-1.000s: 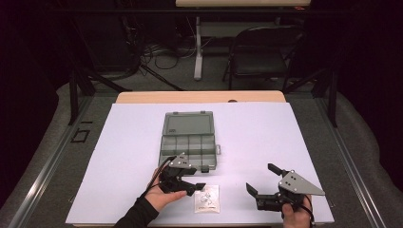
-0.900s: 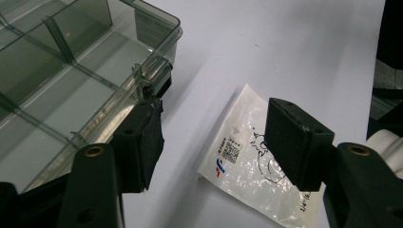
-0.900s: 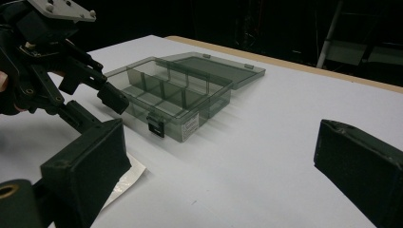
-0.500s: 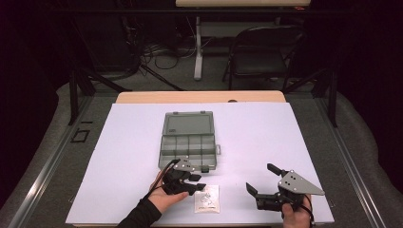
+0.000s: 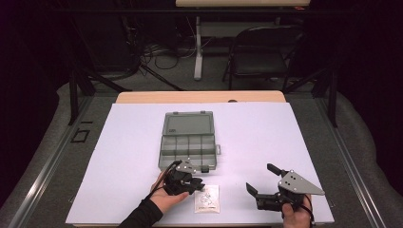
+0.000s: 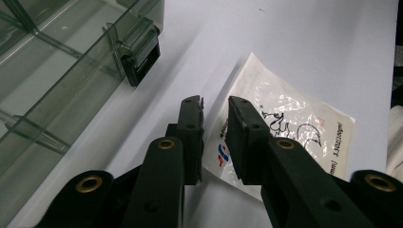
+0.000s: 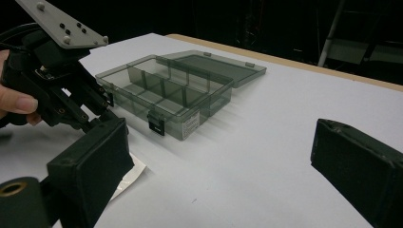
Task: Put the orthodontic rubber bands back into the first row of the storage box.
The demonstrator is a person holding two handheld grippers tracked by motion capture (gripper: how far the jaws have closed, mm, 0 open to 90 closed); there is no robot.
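The left gripper (image 6: 215,137) is tilting down over the near corner of a small white bag (image 6: 285,123) lying flat on the white table (image 5: 266,137). Its jaws have just been closing and are now standing a narrow gap apart, with the bag's edge lying under that gap; whether the pads are pinching the bag yet cannot be told. Just beyond and to the side of its jaws an open grey box (image 6: 57,61) is sitting, its latch nearest the tips. The right gripper (image 5: 264,179) is resting well apart from the bag, its jaws standing wide open and holding nothing, pointing toward the box.
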